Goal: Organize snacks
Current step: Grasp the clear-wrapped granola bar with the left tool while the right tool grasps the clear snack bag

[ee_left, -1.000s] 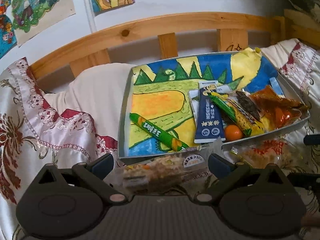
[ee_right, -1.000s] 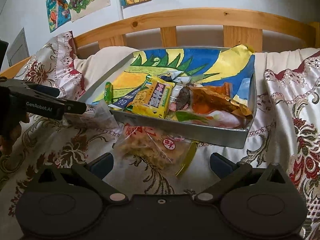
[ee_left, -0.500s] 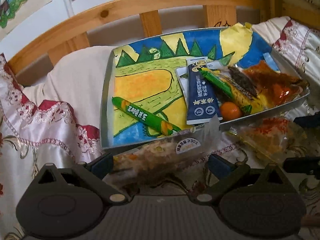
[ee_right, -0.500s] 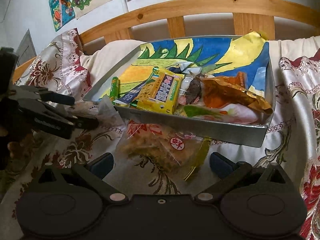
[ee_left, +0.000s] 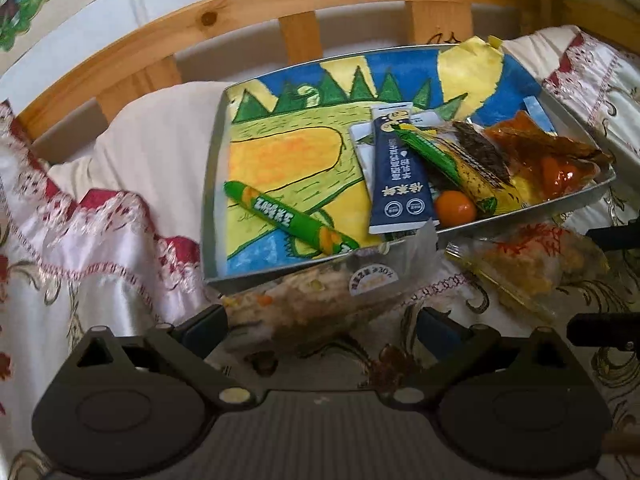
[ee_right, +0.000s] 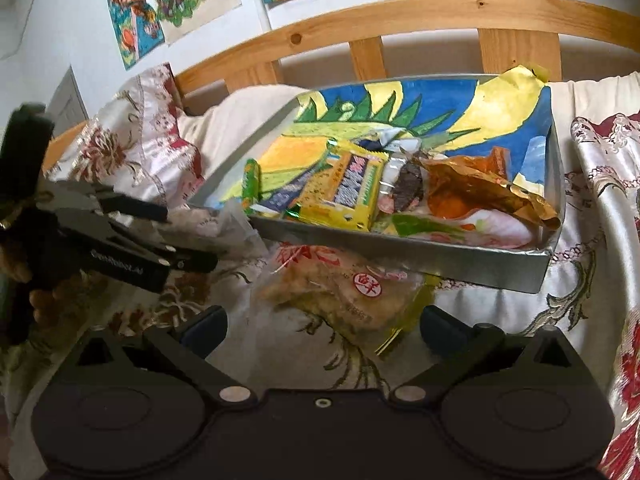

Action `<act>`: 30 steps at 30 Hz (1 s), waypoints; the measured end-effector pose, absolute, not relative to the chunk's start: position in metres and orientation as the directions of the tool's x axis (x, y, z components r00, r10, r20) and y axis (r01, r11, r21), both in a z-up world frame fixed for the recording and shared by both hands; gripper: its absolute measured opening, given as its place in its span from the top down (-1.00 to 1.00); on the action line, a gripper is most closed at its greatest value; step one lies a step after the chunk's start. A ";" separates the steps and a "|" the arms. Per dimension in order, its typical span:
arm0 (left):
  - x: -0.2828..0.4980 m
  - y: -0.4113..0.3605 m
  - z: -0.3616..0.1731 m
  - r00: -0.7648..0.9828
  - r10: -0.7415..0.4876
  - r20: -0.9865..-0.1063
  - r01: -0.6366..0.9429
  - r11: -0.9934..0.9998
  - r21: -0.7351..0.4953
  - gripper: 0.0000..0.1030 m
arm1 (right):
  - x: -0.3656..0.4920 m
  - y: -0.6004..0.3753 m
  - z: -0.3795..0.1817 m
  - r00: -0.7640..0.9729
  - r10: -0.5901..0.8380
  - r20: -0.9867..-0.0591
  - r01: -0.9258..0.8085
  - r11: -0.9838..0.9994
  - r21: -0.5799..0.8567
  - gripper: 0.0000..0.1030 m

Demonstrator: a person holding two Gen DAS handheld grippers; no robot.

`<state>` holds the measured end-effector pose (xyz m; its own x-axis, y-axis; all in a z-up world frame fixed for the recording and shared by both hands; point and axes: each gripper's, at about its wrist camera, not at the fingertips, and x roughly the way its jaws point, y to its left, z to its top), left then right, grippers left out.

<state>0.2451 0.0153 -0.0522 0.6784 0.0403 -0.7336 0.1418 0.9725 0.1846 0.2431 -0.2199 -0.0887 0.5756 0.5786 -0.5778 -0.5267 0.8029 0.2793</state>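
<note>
Tray point(ee_left: 212, 184) full of snack packets point(ee_left: 400, 184)

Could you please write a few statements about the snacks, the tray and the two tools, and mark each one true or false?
1. The green stick snack lies inside the metal tray. True.
2. The left tool is clamped on the orange ball. False: it is open around a clear-wrapped snack outside the tray.
3. The clear cracker bag lies on the bedcover in front of the tray. True.
4. The right tool is shut. False: its jaws stand open, holding nothing.
</note>
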 end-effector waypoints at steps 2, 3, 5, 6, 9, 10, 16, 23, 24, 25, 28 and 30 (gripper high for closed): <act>0.243 0.021 -0.050 0.680 0.036 -0.733 0.128 0.978 0.166 -0.99 | 0.242 -0.220 -0.086 0.570 0.595 -0.566 -0.537 0.792 0.291 -0.99; 0.242 0.024 -0.050 0.681 0.040 -0.731 0.119 0.979 0.164 -0.99 | 0.241 -0.220 -0.085 0.568 0.599 -0.565 -0.541 0.788 0.293 -0.99; 0.242 0.030 -0.050 0.686 0.058 -0.725 0.103 0.979 0.176 -0.99 | 0.241 -0.218 -0.085 0.569 0.595 -0.568 -0.546 0.790 0.279 -0.99; 0.243 0.034 -0.051 0.688 0.067 -0.722 0.098 0.978 0.185 -0.99 | 0.240 -0.217 -0.086 0.574 0.586 -0.573 -0.545 0.795 0.267 -0.99; 0.249 0.042 -0.055 0.683 0.075 -0.727 0.094 0.977 0.190 -0.99 | 0.243 -0.218 -0.088 0.589 0.567 -0.575 -0.532 0.808 0.252 -0.99; 0.251 0.043 -0.056 0.681 0.072 -0.729 0.096 0.978 0.187 -0.99 | 0.245 -0.219 -0.089 0.589 0.568 -0.574 -0.529 0.809 0.258 -0.99; 0.261 0.038 -0.065 0.677 0.055 -0.734 0.177 0.956 0.234 -1.00 | 0.253 -0.219 -0.093 0.577 0.574 -0.581 -0.517 0.808 0.284 -0.99; 0.255 0.034 -0.065 0.679 0.015 -0.734 0.212 0.953 0.215 -0.99 | 0.245 -0.216 -0.088 0.555 0.600 -0.576 -0.549 0.785 0.288 -0.99; 0.253 0.032 -0.064 0.679 0.000 -0.735 0.226 0.952 0.208 -0.99 | 0.243 -0.215 -0.087 0.547 0.606 -0.578 -0.557 0.778 0.289 -0.99; 0.251 0.031 -0.063 0.679 -0.001 -0.734 0.231 0.950 0.212 -0.99 | 0.241 -0.213 -0.086 0.538 0.607 -0.585 -0.567 0.774 0.281 -0.99; 0.247 0.029 -0.061 0.673 -0.014 -0.739 0.241 0.949 0.201 -0.99 | 0.230 -0.209 -0.080 0.542 0.580 -0.609 -0.587 0.779 0.220 -0.98; 0.243 0.031 -0.057 0.668 -0.034 -0.744 0.253 0.950 0.183 -0.99 | 0.222 -0.209 -0.076 0.537 0.582 -0.610 -0.611 0.768 0.195 -0.99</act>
<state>0.2431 0.0308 -0.0574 0.6675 -0.0342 -0.7438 0.2527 0.9501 0.1830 0.2217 -0.2085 -0.0759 0.5371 0.5824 -0.6102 -0.6105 0.7676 0.1952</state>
